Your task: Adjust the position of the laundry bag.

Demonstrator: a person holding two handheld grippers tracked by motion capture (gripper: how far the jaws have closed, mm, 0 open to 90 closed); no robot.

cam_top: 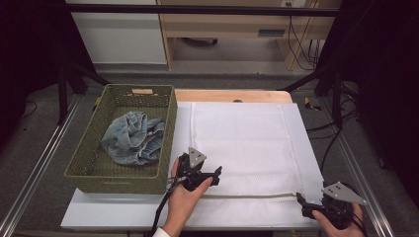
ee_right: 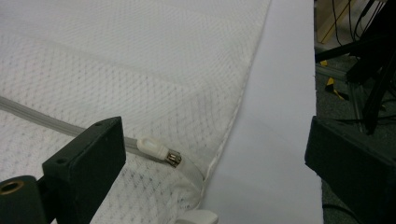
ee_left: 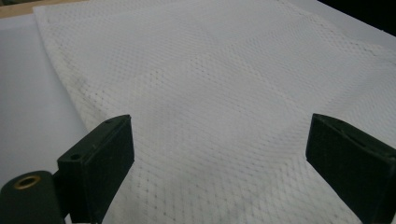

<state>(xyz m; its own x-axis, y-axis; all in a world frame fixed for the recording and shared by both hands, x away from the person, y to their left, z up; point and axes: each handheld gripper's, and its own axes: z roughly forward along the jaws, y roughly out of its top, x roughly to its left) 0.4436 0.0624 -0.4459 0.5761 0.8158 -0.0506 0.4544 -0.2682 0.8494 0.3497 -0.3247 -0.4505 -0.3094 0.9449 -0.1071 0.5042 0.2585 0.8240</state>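
A white mesh laundry bag (cam_top: 242, 138) lies flat on the white-covered table (cam_top: 99, 210). Its grey zipper (cam_top: 252, 196) runs along the near edge. My left gripper (cam_top: 216, 176) hovers over the bag's near left part, held in a hand, jaws open. In the left gripper view the left gripper (ee_left: 219, 154) has only mesh (ee_left: 224, 93) below its spread jaws. My right gripper (cam_top: 302, 203) sits at the bag's near right corner, open. In the right gripper view the white zipper pull (ee_right: 159, 150) lies just ahead of the right gripper (ee_right: 217, 154), untouched.
A green woven basket (cam_top: 168, 143) stands at the table's left and holds a crumpled blue denim garment (cam_top: 132, 138). A wooden table edge (cam_top: 232, 95) shows behind the bag. Metal rails, black stands and cables (cam_top: 336, 89) flank the table.
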